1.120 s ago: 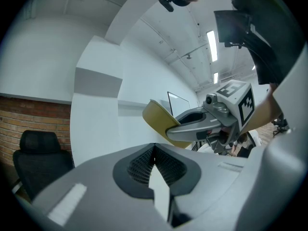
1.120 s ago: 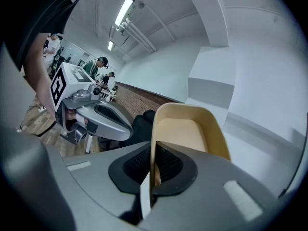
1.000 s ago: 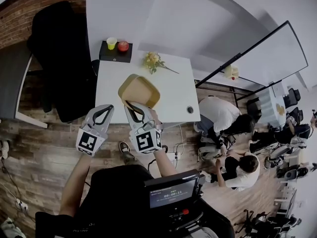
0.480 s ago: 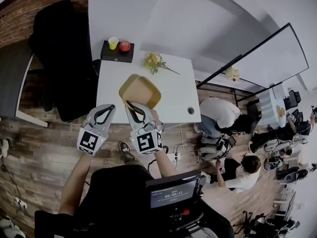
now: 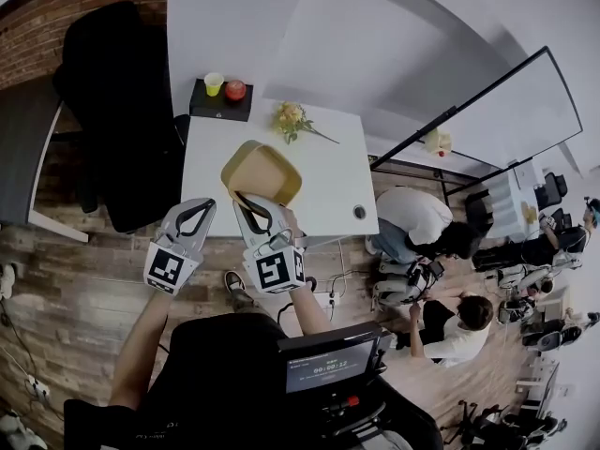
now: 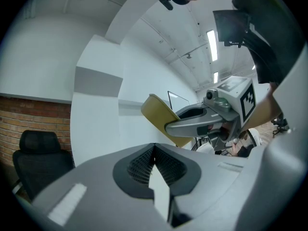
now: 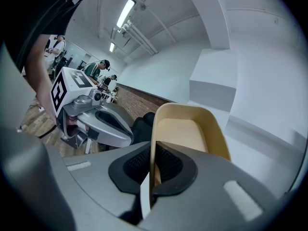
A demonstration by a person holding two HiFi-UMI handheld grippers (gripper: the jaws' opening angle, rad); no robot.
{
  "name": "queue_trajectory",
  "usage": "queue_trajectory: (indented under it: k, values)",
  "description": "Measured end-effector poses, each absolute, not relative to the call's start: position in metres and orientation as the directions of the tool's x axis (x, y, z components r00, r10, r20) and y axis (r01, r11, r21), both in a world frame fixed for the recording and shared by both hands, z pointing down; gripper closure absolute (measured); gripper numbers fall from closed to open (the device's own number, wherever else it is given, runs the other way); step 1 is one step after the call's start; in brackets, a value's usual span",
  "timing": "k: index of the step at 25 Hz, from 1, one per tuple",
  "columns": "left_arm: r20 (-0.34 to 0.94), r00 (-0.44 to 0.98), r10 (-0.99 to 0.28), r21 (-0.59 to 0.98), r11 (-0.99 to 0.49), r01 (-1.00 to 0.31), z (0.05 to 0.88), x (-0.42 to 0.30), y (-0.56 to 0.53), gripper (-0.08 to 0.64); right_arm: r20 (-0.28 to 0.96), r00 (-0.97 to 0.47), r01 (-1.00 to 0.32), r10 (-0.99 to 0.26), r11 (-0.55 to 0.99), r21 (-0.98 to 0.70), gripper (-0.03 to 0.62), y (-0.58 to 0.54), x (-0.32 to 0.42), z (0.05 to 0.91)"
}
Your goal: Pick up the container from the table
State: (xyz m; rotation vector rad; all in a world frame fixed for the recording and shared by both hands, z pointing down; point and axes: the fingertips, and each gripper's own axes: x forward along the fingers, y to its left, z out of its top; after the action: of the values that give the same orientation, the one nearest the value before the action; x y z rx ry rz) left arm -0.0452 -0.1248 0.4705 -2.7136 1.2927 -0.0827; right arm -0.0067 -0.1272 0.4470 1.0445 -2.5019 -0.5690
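two claws of mine hang side by side at the near edge of the white bench (image 5: 328, 181). far left, a black chair (image 5: 112, 111) stands off the bench's corner. my left claw (image 5: 199, 204) has its jaws together with nothing between them, just beside the right one and apart from the container. at the bench's back corner a yellow cup (image 5: 214, 82) and a red apple (image 5: 235, 89) sit on a black box (image 5: 220, 108). my right claw (image 5: 241, 196) is clamped on the near wall of the tan container (image 5: 264, 172), which tilts up over the bench's near part; whether its far edge touches the bench i cannot tell. flowers (image 5: 291, 115) lie further back, to the right.
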Motion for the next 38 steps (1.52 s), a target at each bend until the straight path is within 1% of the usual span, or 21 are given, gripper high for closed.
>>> queue_trajectory:
  k: [38]
  values:
    - [0.011, 0.636, -0.771, -0.149, -0.63, -0.762, 0.478, -0.035, -0.141, 0.558, 0.131, -0.659, -0.61, -0.741, 0.628, 0.483, 0.573, -0.144, 0.004, 0.44]
